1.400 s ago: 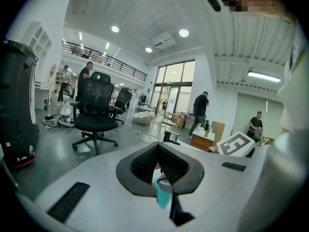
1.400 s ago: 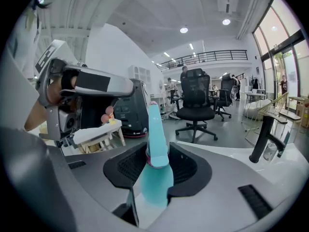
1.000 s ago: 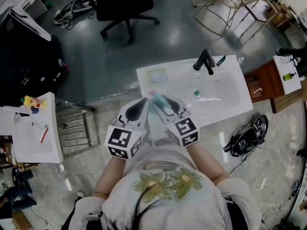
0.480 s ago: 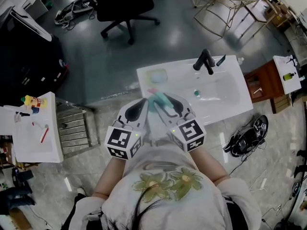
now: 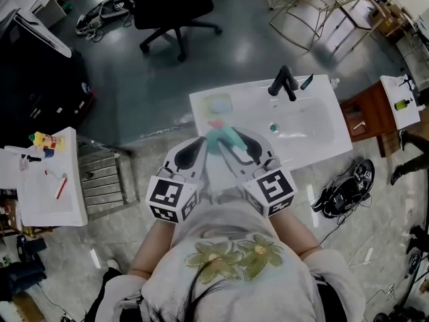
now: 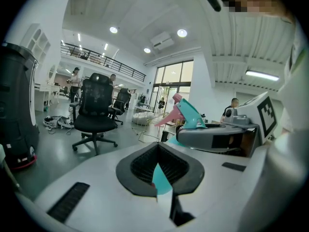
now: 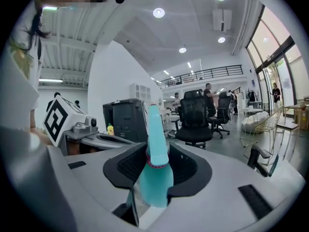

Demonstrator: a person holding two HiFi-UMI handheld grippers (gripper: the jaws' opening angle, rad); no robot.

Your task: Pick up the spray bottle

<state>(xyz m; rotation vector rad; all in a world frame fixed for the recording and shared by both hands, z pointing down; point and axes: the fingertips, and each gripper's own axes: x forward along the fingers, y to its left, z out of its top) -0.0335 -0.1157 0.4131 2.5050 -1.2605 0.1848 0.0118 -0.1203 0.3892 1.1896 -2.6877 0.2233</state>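
The spray bottle (image 5: 224,138) is teal with a pink trigger and hangs over the near edge of the white sink (image 5: 315,136). My right gripper (image 5: 236,146) is shut on it. In the right gripper view the bottle's neck (image 7: 155,149) stands upright between the black pads of the right gripper (image 7: 157,161). The left gripper view shows the bottle's head (image 6: 186,114) sticking up above the right gripper (image 6: 217,137). My left gripper (image 5: 194,151) is held close beside the bottle, on its left. A teal sliver shows low in the gap of the left gripper (image 6: 159,166); what it is stays unclear.
A black faucet (image 5: 283,84) stands at the sink's far rim and a pale green pad (image 5: 218,104) lies on its left part. A white side table (image 5: 40,193) and metal rack (image 5: 104,180) are at the left. A black office chair (image 5: 175,9) stands beyond.
My right gripper has risen toward the camera with the spray bottle in it, so its marker cube looks larger. The left gripper has stayed where it was.
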